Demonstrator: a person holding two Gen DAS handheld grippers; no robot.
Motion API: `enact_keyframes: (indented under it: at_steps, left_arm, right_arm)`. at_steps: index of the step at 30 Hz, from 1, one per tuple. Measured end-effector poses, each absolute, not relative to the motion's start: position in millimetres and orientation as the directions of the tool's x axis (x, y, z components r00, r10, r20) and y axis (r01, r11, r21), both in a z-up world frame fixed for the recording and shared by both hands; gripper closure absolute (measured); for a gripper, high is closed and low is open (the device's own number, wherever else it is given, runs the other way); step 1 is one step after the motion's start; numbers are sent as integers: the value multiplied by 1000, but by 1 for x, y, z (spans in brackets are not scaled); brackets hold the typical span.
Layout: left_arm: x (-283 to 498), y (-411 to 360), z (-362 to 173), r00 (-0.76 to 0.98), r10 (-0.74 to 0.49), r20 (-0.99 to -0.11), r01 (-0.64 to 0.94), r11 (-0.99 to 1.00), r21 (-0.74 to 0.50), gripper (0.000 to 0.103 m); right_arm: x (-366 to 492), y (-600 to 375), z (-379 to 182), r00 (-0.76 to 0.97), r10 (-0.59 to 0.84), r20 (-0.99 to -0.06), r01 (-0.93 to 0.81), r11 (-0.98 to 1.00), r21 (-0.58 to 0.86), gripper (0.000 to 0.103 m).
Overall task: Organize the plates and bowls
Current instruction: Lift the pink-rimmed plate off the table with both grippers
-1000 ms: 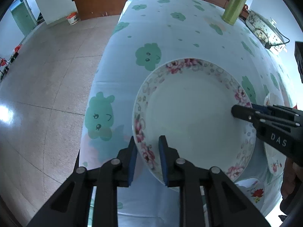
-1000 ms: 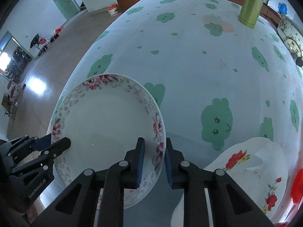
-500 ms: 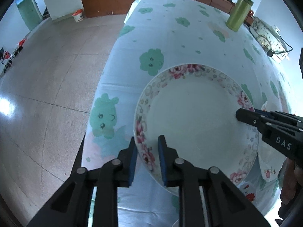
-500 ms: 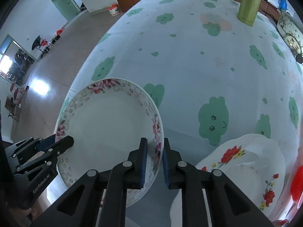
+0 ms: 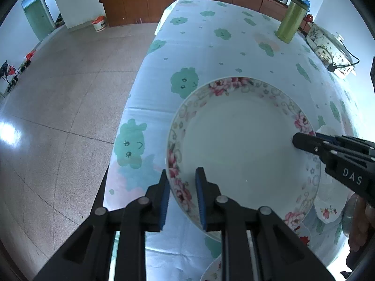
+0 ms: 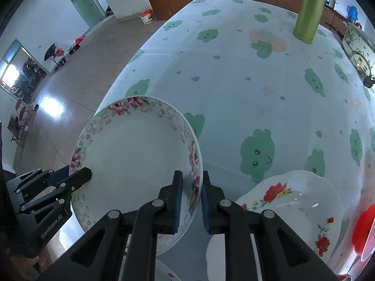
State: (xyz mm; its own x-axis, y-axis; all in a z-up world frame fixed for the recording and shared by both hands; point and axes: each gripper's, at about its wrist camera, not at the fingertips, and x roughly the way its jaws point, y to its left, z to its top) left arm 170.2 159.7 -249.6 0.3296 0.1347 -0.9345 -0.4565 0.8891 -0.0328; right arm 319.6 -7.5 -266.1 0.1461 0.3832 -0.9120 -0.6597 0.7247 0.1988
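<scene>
A: Left gripper: both blue pads clamp the left rim of the pink-flowered plate, one pad under the rim, one above it. The plate is held over the near left corner of the table, which carries a pale blue cloth printed with green clouds.

B: Confirmed from the right wrist view. The plate shows a white centre and a pink floral border. The left gripper enters from the lower left and grips the rim there.

A: Right gripper: its pads pinch the opposite rim of the same plate. Its jaws have just been closing, with the rim between them.

B: In the left wrist view, the right gripper reaches in from the right edge and its tip lies over the plate's right rim.

A: Right of the plate, a red-flowered dish rests on the cloth.

B: Far side: a green canister stands upright, well apart from the plate.
</scene>
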Motion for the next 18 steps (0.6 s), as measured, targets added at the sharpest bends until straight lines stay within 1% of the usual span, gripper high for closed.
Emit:
enact_keyframes:
  at_steps: [18]
  left_arm:
    - [156, 137, -237, 339, 149, -929, -466, 884, -29, 84]
  right_arm:
    - [308, -29, -255, 151, 403, -903, -672, 712, 205, 87]
